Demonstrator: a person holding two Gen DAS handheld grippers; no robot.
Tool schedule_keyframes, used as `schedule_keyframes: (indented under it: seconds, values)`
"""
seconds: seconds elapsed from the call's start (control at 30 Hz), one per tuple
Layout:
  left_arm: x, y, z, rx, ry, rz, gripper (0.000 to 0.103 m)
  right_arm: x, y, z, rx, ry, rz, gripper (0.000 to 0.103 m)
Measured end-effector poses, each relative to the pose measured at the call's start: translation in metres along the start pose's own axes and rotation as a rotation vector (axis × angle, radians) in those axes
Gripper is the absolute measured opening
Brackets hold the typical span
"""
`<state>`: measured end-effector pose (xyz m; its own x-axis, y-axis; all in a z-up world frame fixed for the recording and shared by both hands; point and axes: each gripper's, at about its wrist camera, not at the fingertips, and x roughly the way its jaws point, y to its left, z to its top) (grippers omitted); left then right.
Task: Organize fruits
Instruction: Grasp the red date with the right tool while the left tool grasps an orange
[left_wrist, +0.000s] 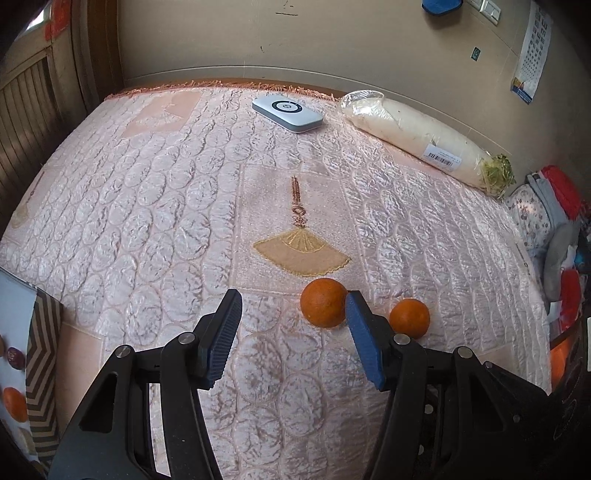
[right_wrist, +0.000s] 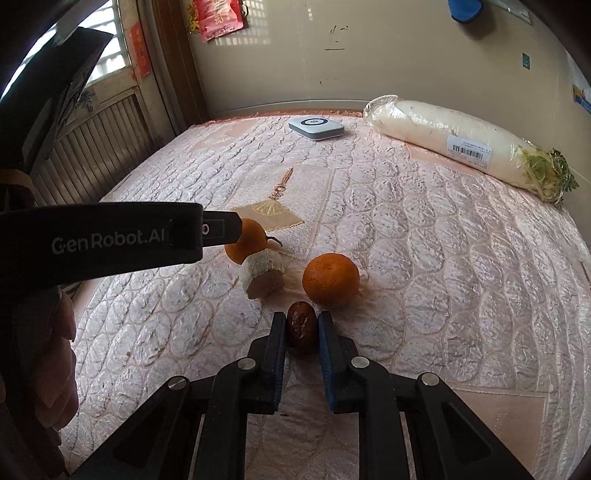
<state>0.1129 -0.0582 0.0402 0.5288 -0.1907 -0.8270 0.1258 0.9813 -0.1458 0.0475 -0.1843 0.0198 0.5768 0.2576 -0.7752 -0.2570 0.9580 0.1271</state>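
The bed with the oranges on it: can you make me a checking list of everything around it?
Surface: pink quilted bedcover with a fan design.
Job's things: two oranges on the cover; a small dark brown fruit; a pale cut stub, kind unclear.
Clutter: wrapped white radish and a flat white device by the wall.
Grippers: left hand-held gripper open, holding nothing; right hand-held gripper shut on the dark brown fruit.
Cables: nothing seen.
Surroundings: beige wall, wooden door with red paper decorations, piled clothes beside the bed.
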Motion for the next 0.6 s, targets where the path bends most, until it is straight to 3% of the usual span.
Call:
schedule_keyframes:
  seconds: [0.4, 0.47, 0.53, 0.6]
  values:
    - [0.022, -0.004, 0.003, -0.033, 0.043, -0.044, 0.058, 0.002, 0.003, 0.001, -0.016, 0.000, -0.005, 0.016]
    - [0.023, -0.005, 0.004, -0.030, 0.037, -0.058, 0.052, 0.002, 0.002, 0.001, -0.013, 0.000, -0.001, 0.016]
    - [0.023, -0.006, 0.003, -0.023, 0.036, -0.094, 0.036, 0.002, 0.002, 0.001, -0.012, 0.000, 0.000, 0.016]
    - [0.023, -0.008, 0.003, -0.021, 0.039, -0.101, 0.032, 0.002, 0.003, 0.001, -0.014, 0.000, -0.002, 0.016]
